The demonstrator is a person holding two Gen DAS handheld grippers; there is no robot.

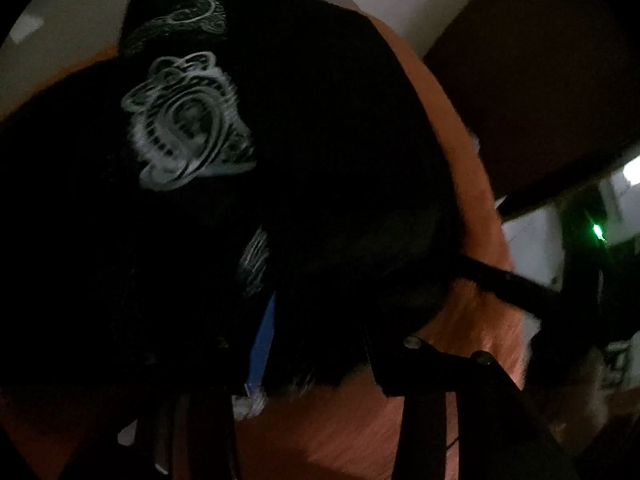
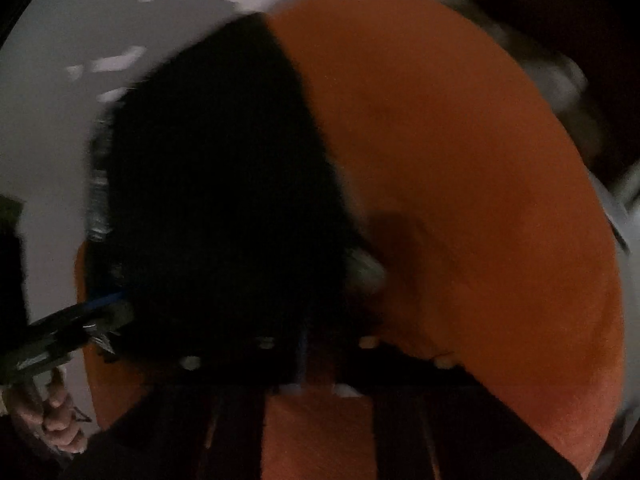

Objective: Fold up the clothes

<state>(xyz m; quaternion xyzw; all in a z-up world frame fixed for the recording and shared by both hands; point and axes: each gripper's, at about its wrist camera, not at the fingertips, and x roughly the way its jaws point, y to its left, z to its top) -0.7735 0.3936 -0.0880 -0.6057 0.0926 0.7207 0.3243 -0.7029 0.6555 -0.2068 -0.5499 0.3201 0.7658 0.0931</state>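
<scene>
Black, blurred fingers of the left gripper (image 1: 320, 360) stand apart, unclenched, with the near hem of a black cloth garment printed with white paisley motifs (image 1: 320, 160) lying between them and draped over one blue-padded finger. In the right wrist view the right gripper (image 2: 312, 360) looks closed to a narrow slit at the garment's near corner. The blur hides whether any fabric is pinched there. Out from both grippers, the garment lies bunched across one side of a round orange tabletop (image 1: 340, 440), part of it reaching past the far rim, with the other side of the tabletop bare.

I judge the cloth light, limp and thin. It should sag and slide rather than hold a crease, so a grip on one layer may drag the rest. Hems and corners look the best places to take hold, one in each gripper and well apart, so the fabric stays taut while it is laid over.
</scene>
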